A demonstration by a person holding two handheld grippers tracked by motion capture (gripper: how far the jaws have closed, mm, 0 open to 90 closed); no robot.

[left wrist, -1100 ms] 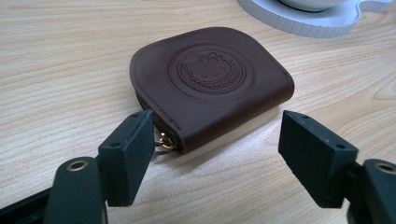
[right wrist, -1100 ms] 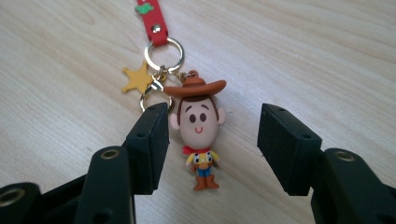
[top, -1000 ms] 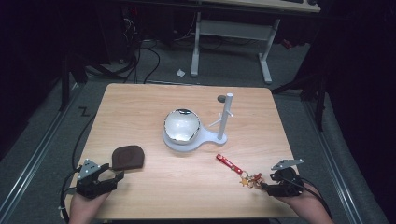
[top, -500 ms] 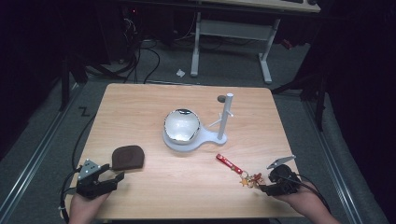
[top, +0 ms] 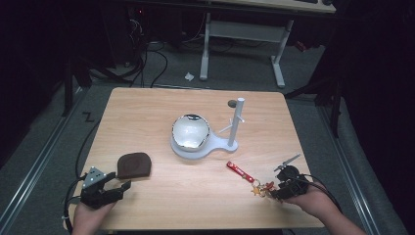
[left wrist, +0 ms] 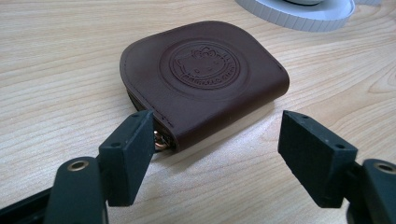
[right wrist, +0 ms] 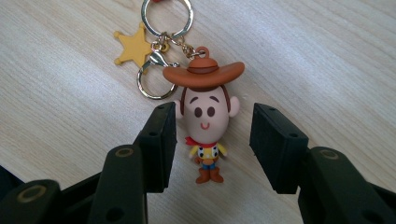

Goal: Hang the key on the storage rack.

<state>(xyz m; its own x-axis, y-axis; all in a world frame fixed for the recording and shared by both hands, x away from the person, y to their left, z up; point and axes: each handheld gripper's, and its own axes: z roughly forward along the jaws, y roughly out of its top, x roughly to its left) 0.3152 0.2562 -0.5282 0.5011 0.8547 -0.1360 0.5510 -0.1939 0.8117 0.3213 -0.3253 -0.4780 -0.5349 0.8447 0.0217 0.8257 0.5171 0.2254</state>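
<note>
— So, where's the keychain (top: 254, 182)?

— Flat on the table (top: 147, 107), near its front right corner. In the right gripper view its cowboy figure (right wrist: 205, 126) lies between the two jaws of the right gripper (right wrist: 212, 135), head up between the pads, boots toward the camera.

— Held?

— No. The jaws have just been closing, with the figure between them, but a gap shows on each side of the head. They stand about half open and neither pad touches it.

— What else hangs on it?

— A yellow star (right wrist: 133, 46) and two rings (right wrist: 154, 81) above the hat, and a red strap (top: 240, 171) that runs away toward the table's middle.

— And the other hand?

— The left gripper (left wrist: 215, 140) sits at the front left corner, jaws wide apart, holding nothing. A brown pouch (left wrist: 201, 79) lies just ahead of it; its near edge is close to the left jaw, though I can't tell whether they touch.

— Anything farther out?

— A white stand (top: 235, 122) in the middle, its base bearing a shiny bowl (top: 191, 131). It stands well apart from both grippers.
</note>
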